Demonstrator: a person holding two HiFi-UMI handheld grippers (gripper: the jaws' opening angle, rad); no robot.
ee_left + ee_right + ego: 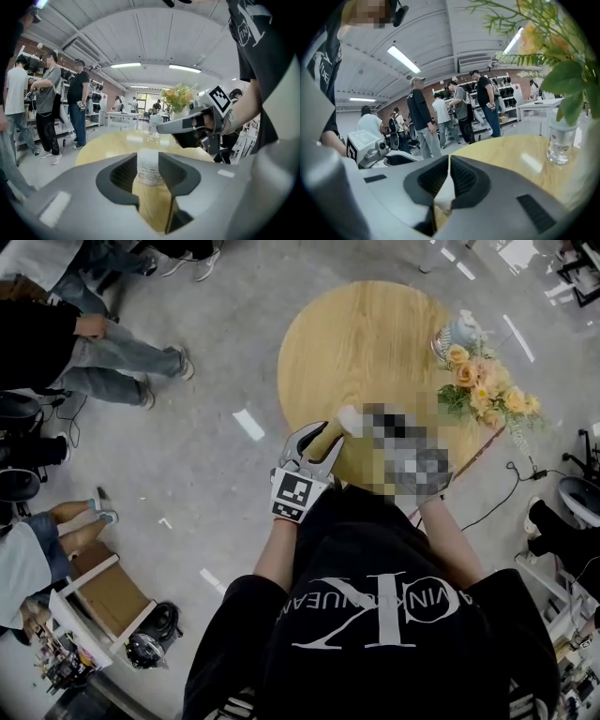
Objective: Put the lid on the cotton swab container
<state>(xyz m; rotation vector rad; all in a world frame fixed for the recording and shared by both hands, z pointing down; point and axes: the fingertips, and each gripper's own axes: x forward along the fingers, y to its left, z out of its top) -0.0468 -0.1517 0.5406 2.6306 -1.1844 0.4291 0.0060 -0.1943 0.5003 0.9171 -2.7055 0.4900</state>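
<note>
Left gripper (148,160) clasps white, labelled, cylindrical cotton swab container (150,176), upright.

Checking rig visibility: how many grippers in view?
2: left gripper closed on the cotton swab container on the round table; right gripper, jaws shut, just right of it, mosaic-covered in the head view. No others seen.

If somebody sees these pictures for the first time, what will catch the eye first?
The round wooden table stands out on the grey floor, with yellow-orange flowers at its right edge. At its near edge, the left claw grips the white cotton swab container.
</note>
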